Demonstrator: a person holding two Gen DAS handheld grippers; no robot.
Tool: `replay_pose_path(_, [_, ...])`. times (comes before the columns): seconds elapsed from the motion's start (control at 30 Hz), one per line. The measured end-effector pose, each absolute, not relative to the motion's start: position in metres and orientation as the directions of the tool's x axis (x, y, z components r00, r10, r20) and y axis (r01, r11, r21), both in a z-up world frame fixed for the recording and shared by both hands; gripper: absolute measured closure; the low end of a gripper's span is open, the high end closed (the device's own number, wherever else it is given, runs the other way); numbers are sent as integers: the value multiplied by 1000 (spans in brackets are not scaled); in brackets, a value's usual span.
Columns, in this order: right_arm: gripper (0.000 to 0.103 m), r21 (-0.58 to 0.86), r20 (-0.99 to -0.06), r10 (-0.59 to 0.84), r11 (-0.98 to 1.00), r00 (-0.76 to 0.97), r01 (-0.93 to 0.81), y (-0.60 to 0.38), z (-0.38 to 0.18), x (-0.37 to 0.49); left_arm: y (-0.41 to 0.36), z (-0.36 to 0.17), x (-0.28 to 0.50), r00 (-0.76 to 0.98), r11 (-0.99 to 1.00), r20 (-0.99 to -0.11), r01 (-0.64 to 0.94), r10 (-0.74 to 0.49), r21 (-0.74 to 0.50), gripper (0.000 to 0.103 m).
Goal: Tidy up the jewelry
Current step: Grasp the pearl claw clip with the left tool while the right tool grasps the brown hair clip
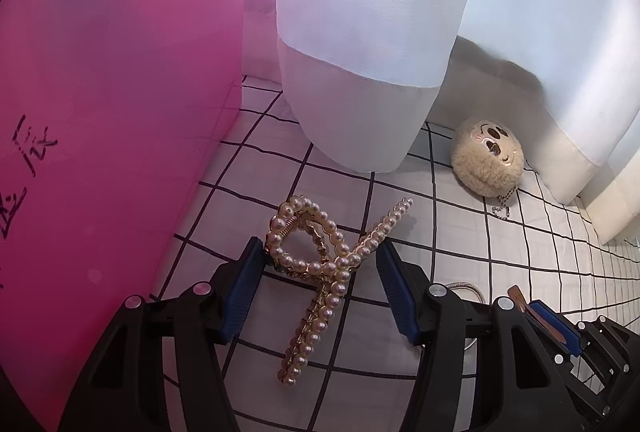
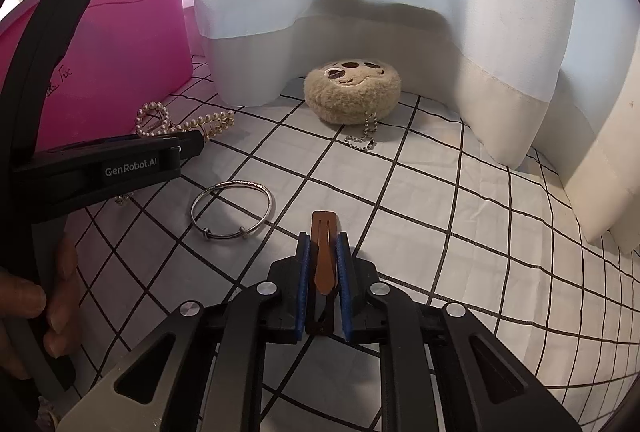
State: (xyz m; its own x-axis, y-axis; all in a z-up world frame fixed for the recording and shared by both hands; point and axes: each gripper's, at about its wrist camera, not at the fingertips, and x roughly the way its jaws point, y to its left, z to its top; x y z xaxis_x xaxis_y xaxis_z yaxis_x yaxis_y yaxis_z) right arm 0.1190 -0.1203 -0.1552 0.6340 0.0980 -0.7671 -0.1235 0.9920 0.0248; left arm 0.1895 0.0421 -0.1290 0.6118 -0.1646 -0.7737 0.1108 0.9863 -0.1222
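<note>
A pearl hair claw (image 1: 316, 272) lies on the checked cloth between the fingers of my left gripper (image 1: 320, 256). The blue pads touch or nearly touch its two sides; I cannot tell whether they clamp it. It also shows in the right wrist view (image 2: 180, 122), just beyond the left gripper's body. My right gripper (image 2: 324, 244) is shut on a brown snap hair clip (image 2: 323, 256) and holds it just above the cloth. A silver bangle (image 2: 232, 208) lies on the cloth to the left of the right gripper.
A pink box (image 1: 112, 104) stands close on the left. White curtain folds (image 1: 372, 52) hang down to the cloth behind. A beige plush keychain (image 2: 352, 92) with a ball chain lies by the curtain. The cloth (image 2: 460, 232) is white with a black grid.
</note>
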Motion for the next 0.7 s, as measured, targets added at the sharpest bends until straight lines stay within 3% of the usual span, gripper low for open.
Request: replay_pose_path(0.7, [90, 48, -733, 127, 990, 669, -136, -146, -118, 90, 16, -91, 162, 627, 982, -757, 151, -184, -113, 49])
